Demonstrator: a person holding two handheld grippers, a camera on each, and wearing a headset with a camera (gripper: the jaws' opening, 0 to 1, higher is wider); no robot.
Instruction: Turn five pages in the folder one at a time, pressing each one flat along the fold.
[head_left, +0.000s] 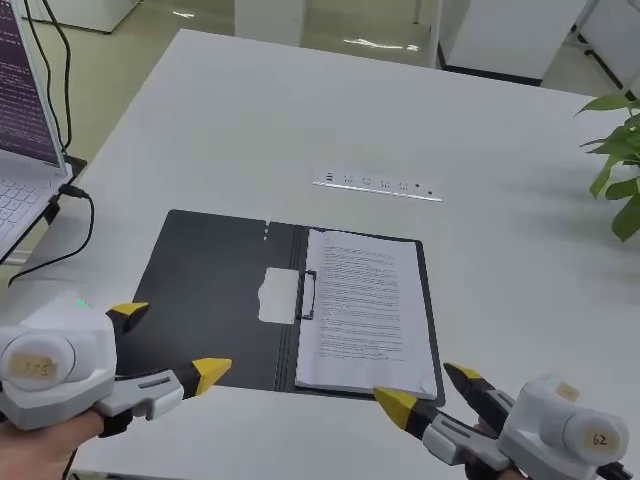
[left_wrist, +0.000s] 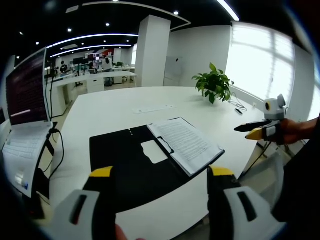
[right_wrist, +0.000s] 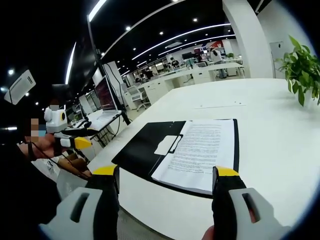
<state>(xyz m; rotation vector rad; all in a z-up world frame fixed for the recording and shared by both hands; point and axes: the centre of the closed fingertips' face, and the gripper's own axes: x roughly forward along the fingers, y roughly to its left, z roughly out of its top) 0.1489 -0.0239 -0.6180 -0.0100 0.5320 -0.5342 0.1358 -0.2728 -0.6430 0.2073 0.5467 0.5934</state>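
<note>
The folder (head_left: 210, 300) lies open on the table (head_left: 300, 120), its pages (head_left: 365, 305) stacked on the right half and clipped beside the fold. Your right gripper (head_left: 428, 390) hovers spread and empty near the stack's front corner; catch only the top sheet there. Your left gripper (head_left: 170, 342), also spread, is placed to press the fold.
</note>
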